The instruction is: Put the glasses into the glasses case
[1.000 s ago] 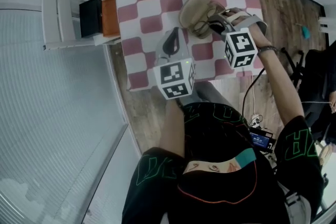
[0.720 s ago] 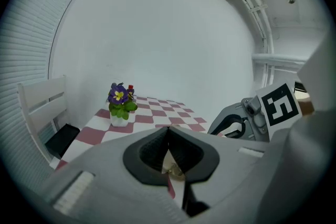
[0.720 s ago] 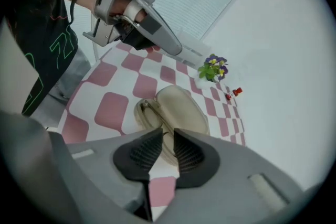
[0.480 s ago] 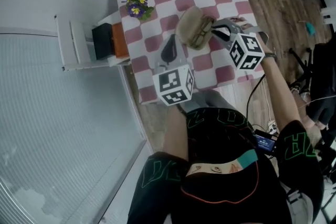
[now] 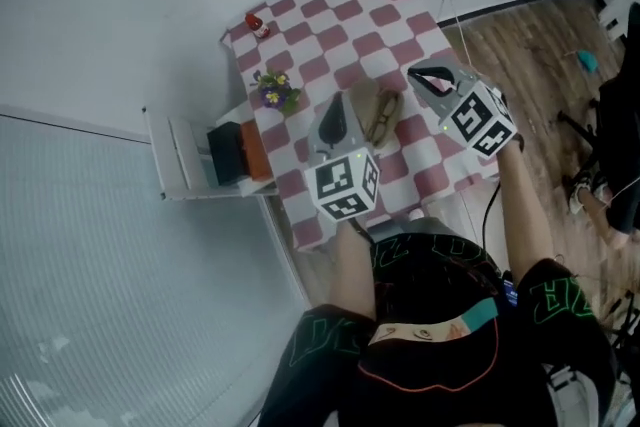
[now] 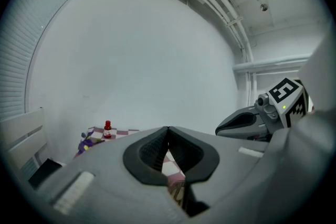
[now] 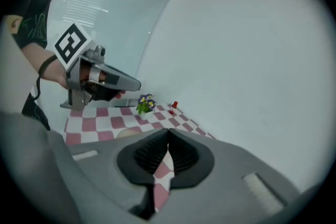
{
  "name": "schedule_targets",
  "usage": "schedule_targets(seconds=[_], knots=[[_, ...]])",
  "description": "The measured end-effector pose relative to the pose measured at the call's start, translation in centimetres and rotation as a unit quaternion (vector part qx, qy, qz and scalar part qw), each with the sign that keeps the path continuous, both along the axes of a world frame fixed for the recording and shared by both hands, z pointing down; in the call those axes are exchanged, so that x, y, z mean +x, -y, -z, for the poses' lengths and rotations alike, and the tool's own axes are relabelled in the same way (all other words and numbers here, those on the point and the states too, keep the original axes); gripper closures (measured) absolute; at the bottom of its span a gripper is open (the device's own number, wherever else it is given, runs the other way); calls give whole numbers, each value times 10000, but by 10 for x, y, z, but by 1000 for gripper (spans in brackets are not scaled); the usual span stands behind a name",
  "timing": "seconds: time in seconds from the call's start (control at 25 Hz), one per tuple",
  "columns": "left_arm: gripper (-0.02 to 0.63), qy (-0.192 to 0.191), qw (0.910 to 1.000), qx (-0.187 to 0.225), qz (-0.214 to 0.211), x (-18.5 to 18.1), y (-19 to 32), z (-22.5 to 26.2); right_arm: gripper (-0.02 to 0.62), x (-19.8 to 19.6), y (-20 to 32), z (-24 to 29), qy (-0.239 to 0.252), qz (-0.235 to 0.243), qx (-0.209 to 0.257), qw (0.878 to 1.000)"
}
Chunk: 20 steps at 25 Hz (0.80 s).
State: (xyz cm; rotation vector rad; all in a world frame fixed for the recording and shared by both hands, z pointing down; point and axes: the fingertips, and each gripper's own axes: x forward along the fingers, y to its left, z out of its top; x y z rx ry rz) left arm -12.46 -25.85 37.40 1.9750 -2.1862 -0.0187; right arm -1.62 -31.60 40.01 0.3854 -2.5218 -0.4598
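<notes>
The tan glasses case [image 5: 372,115] lies open on the checked tablecloth [image 5: 330,15], and the dark frame of the glasses [image 5: 385,120] shows inside it. My left gripper [image 5: 337,101] hangs above the table just left of the case, jaws shut on nothing [image 6: 168,129]. To the right of the case is my right gripper [image 5: 416,73], lifted off it, jaws pressed together and empty [image 7: 168,131]. Each gripper view catches the other gripper: the right one [image 6: 247,122] and the left one [image 7: 107,81]. A tan edge of the case [image 7: 128,134] peeks over the right gripper's body.
A small pot of purple and yellow flowers [image 5: 275,92] and a red bottle [image 5: 256,23] stand at the table's left and far corner. A white shelf [image 5: 185,155] with a black box [image 5: 225,153] adjoins the table's left side. Wooden floor [image 5: 530,45] lies to the right.
Both grippers have risen off the table. The right gripper has drawn back from the case to the right. The head view has pulled back, so the whole table shows.
</notes>
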Motion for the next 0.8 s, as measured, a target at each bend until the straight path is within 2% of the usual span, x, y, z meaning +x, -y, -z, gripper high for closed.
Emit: schedule_targets(seconds=[0.12, 0.24, 0.32, 0.4, 0.48, 0.56, 0.64, 0.8], knots=[[597, 98, 9995, 226, -184, 9, 11, 22, 591, 18, 11, 26, 565, -579, -39, 9967], [597, 296, 9980, 387, -399, 21, 20, 41, 591, 34, 21, 55, 1175, -1197, -38, 9858], [597, 457, 9964, 505, -498, 31, 29, 52, 591, 49, 28, 75, 1709, -1626, -42, 9718], [597, 561, 9949, 626, -552, 38, 37, 62, 592, 67, 32, 90, 2425, -1979, -68, 9497], [597, 646, 9938, 703, -572, 41, 41, 68, 592, 84, 32, 92, 3014, -2223, -292, 9268], [597, 682, 9933, 723, -597, 45, 46, 69, 592, 97, 38, 81, 3039, -2544, -510, 9167], [597, 679, 9932, 689, -645, 50, 48, 66, 592, 109, 44, 66, 2835, -2858, -617, 9133], [597, 684, 9934, 550, -741, 57, 50, 55, 592, 128, 47, 50, 2744, -3219, -699, 9034]])
